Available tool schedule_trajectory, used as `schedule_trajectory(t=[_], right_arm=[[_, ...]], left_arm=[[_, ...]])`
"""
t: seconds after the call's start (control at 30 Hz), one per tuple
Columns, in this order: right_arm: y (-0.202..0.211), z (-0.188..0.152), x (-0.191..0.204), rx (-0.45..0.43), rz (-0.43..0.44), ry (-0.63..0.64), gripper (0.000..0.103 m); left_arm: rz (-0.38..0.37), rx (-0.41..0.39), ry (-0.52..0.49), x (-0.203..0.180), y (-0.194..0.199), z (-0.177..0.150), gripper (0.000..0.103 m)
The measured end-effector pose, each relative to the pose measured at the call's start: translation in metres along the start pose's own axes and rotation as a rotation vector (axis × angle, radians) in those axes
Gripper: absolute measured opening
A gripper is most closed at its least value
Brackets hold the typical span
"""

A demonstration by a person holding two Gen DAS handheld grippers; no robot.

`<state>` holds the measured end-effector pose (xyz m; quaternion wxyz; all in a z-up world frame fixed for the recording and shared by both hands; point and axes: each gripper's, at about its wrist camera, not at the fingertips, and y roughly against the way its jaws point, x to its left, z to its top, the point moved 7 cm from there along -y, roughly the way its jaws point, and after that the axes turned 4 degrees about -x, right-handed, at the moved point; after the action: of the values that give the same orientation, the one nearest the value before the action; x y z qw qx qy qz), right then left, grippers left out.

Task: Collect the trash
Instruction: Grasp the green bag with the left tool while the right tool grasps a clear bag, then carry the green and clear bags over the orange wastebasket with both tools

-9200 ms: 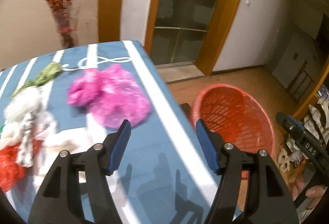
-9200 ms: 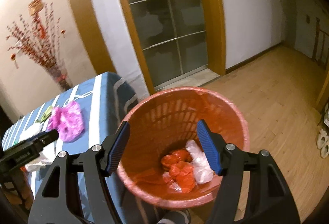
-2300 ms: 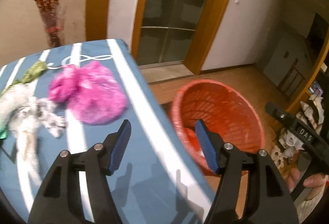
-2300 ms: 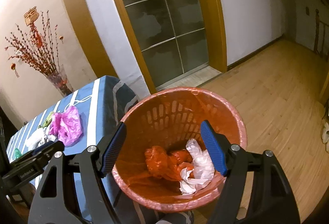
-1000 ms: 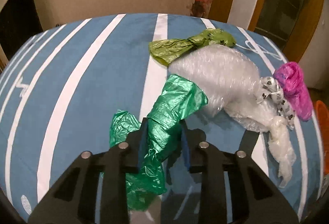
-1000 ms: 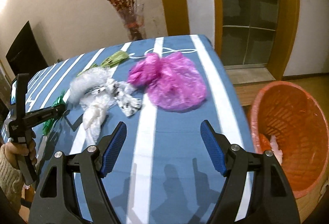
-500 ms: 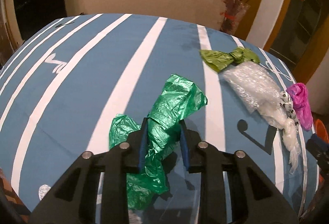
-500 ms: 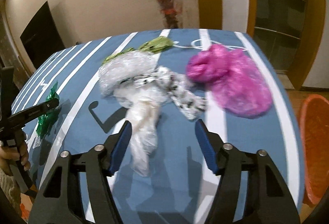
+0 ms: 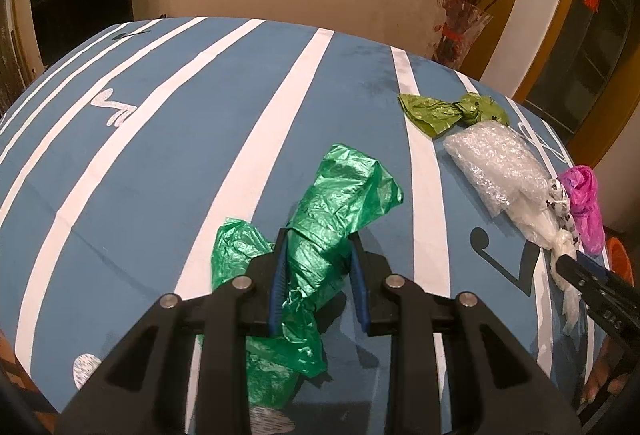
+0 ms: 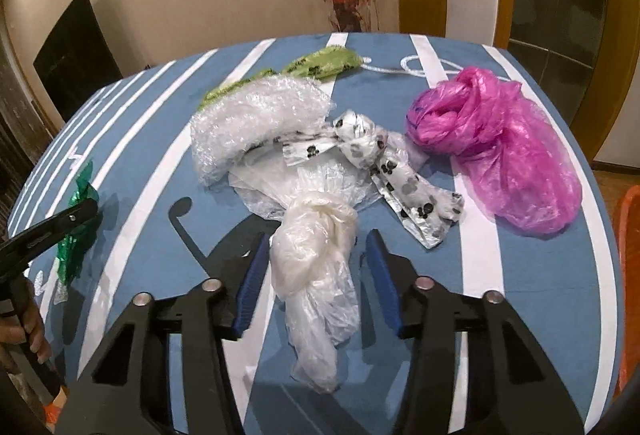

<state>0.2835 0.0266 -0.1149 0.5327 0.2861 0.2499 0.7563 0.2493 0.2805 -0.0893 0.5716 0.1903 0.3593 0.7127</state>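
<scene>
My left gripper (image 9: 318, 269) is shut on a crumpled green plastic bag (image 9: 340, 203) that lies on the blue striped tablecloth (image 9: 160, 155). In the right wrist view it shows at the far left, the green plastic bag (image 10: 76, 235) in its jaws. My right gripper (image 10: 316, 271) hangs over a knotted clear plastic bag (image 10: 316, 247). Its jaws are closing, with the bag between them and a small gap left at each pad. Its tip (image 9: 592, 275) shows at the right edge of the left wrist view.
Behind the clear bag lie bubble wrap (image 10: 256, 115), a paw-print bag (image 10: 360, 143), a light green bag (image 10: 320, 65) and a pink bag (image 10: 500, 147). An orange basket (image 10: 630, 235) stands off the table's right edge. A vase of red twigs (image 10: 344, 11) stands behind.
My right gripper has moved in low over the clear bag and its jaws have narrowed around it. The left gripper keeps its hold on the green bag and has shifted a little.
</scene>
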Motion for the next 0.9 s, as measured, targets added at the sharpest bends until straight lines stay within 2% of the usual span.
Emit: schedule_trajectory(t=[0.13, 0.23, 0.6, 0.9], right_arm=[[0.001, -0.002, -0.001, 0.005, 0.001, 0.013, 0.027], [0.014, 0.0, -0.001, -0.011, 0.029, 0.009, 0.025], [0.056, 0.005, 0.006, -0.054, 0.145, -0.014, 0.024], [0.094, 0.014, -0.003, -0.14, 0.163, -0.044, 0.024]], left_arm=[[-0.006, 0.001, 0.002, 0.0, 0.0, -0.001, 0.029], [-0.007, 0.001, -0.001, -0.002, 0.001, -0.002, 0.029], [-0.03, -0.002, -0.025, -0.019, 0.007, -0.004, 0.029], [-0.065, -0.009, -0.061, -0.045, 0.016, -0.004, 0.029]])
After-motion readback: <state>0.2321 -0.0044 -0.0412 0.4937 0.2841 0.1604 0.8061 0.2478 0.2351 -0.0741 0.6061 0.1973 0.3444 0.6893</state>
